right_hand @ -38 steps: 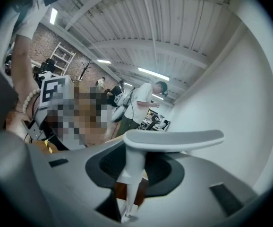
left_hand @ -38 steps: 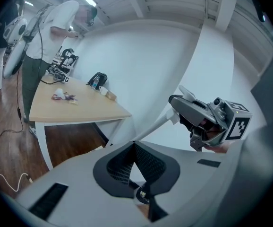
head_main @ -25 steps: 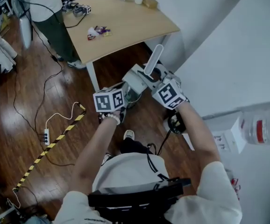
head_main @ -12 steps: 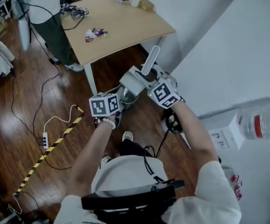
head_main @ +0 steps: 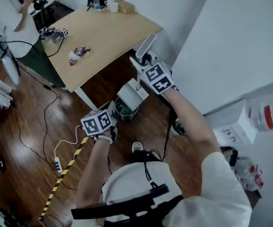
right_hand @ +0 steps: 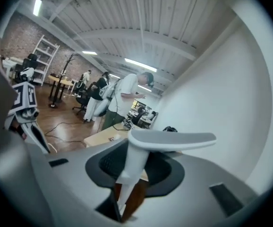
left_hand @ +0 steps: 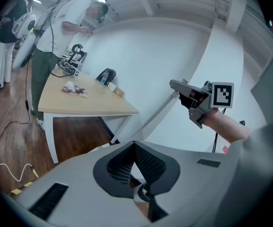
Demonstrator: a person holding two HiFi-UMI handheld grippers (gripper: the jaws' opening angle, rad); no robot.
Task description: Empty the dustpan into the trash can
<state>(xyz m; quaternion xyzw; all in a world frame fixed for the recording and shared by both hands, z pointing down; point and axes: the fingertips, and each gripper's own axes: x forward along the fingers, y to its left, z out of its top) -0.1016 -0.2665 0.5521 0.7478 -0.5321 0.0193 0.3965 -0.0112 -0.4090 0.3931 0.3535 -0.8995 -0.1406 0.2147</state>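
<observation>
The trash can (head_main: 122, 111) stands in a narrow pocket. A white table leg (head_main: 84, 98) is near on its left, the white wall (head_main: 212, 41) rises close on the right, and the edge of the table (head_main: 108, 30) runs just beyond it. The dustpan (head_main: 132, 94) hangs over the can's far rim, seemingly covering part of the mouth. The near side opens onto wood floor (head_main: 148, 122). Further left, a power strip (head_main: 57, 163) and striped tape (head_main: 63, 175) lie flat.

Dustpan (head_main: 132, 94) pale grey; table (head_main: 113, 30) light wood; floor tape (head_main: 64, 176) yellow-black striped; floor (head_main: 23, 160) dark brown.
</observation>
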